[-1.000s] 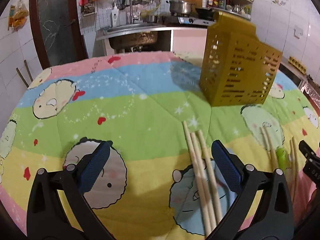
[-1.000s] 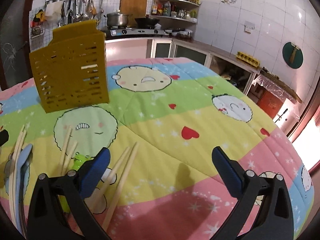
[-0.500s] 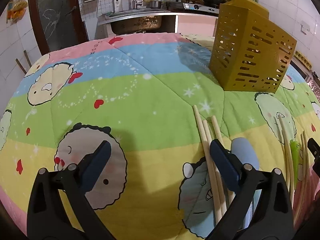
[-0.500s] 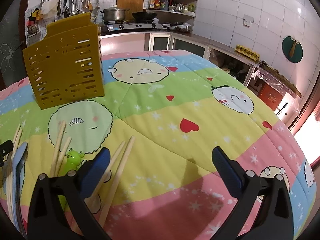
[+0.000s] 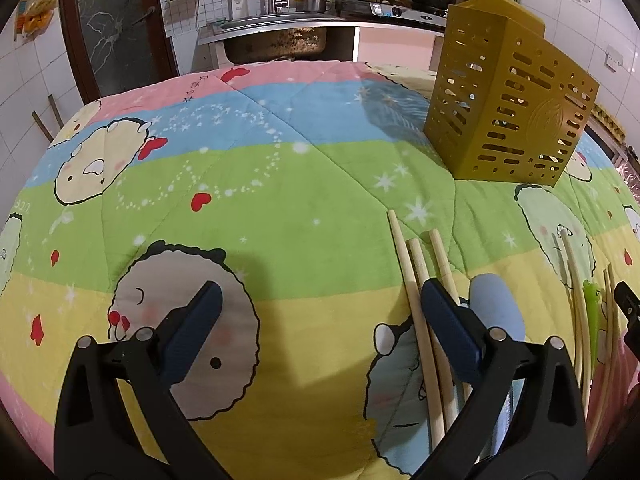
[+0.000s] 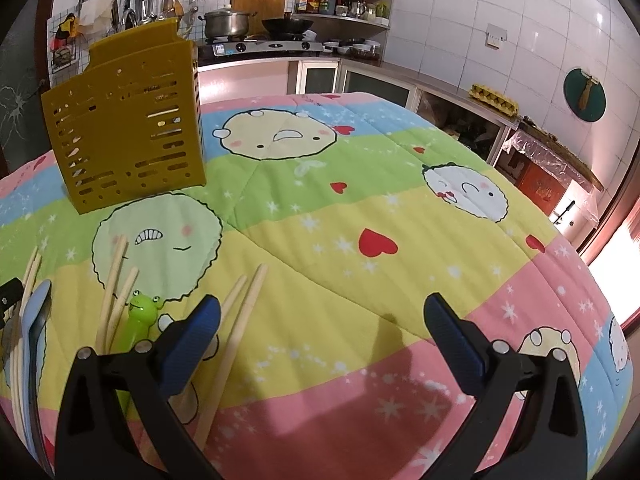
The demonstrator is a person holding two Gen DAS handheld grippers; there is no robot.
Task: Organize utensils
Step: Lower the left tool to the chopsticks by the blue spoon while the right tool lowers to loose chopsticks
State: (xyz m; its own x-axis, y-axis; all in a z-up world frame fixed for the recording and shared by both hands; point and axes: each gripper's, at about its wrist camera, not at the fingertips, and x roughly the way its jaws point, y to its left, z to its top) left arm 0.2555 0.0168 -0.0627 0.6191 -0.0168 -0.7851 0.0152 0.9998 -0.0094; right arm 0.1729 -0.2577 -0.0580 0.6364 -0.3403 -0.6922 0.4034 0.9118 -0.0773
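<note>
A mustard-yellow slotted utensil holder (image 5: 508,112) (image 6: 128,128) stands upright on the cartoon quilt (image 5: 280,184). Three wooden chopsticks (image 5: 416,280) lie beside a pale blue spoon (image 5: 496,308), partly under the right finger of my left gripper (image 5: 320,320), which is open and empty. Further right lie more chopsticks (image 5: 576,280) and a green frog-headed utensil (image 5: 592,304). My right gripper (image 6: 320,332) is open and empty; its left finger hovers over two chopsticks (image 6: 240,320), beside the frog utensil (image 6: 140,312), another chopstick pair (image 6: 116,284) and the blue spoon (image 6: 36,312).
Behind the table are a sink (image 5: 276,36), a stove with a pot (image 6: 226,26) and a wok, and hanging kitchen tools. Open quilt (image 6: 400,240) lies to the right in the right wrist view. A dark door (image 5: 116,32) stands far left.
Both grippers have pulled back and tilted slightly, so the holder sits nearer and higher in view. The blue spoon came into the left wrist view. Nothing was grasped.
</note>
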